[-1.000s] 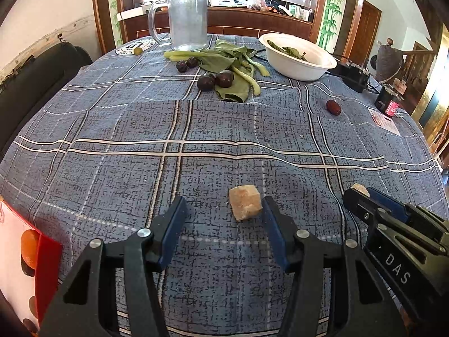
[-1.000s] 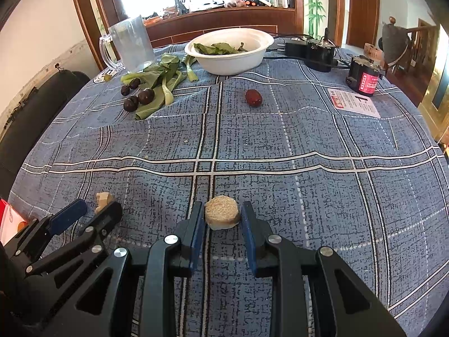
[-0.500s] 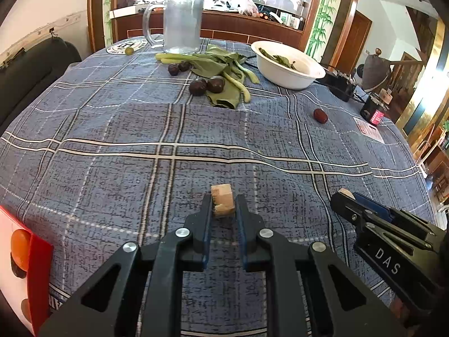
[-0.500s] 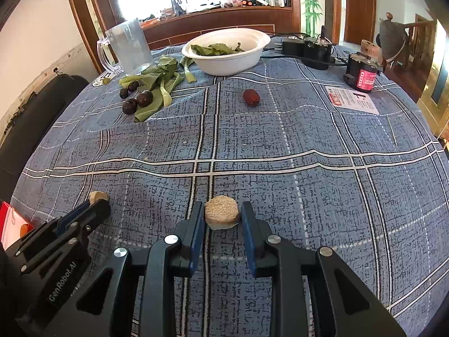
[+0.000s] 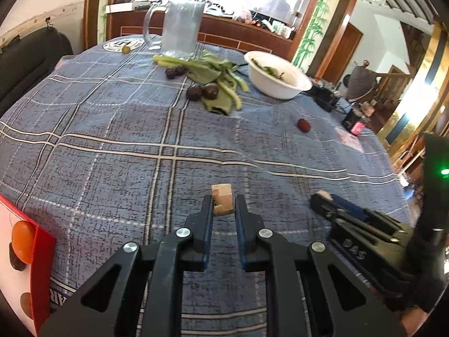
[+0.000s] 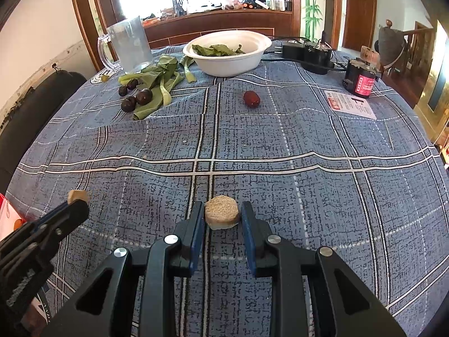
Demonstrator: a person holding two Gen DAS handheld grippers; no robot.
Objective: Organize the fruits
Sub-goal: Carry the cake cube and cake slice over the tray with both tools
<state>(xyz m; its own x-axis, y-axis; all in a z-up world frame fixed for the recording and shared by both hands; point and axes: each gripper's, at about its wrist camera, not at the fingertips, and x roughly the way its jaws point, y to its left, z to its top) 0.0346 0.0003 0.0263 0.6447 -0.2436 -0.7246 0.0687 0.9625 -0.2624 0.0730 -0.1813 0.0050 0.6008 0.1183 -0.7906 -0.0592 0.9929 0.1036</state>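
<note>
Left hand-held gripper (image 5: 224,206): clamped on tan cube (image 5: 222,202), lower centre.
Right hand-held gripper (image 6: 221,215): clamped on round biscuit (image 6: 222,215), lower centre.

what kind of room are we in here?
Most likely a home dining room: a round table under a blue plaid tablecloth, a white bowl of greens beside a clear pitcher, and a cluttered wooden sideboard under a window.

At the bottom centre of the frame, the black right gripper with blue-lined fingers (image 6: 221,214) pinches a round tan cake-like disc (image 6: 222,215) above the blue plaid tablecloth (image 6: 308,146). At the left edge, the black left gripper (image 6: 73,206) holds a small tan cube (image 6: 77,196). Further up lie a red date (image 6: 251,98), dark round plums (image 6: 136,98), green leaves (image 6: 160,80) and a white bowl (image 6: 228,53).
</note>
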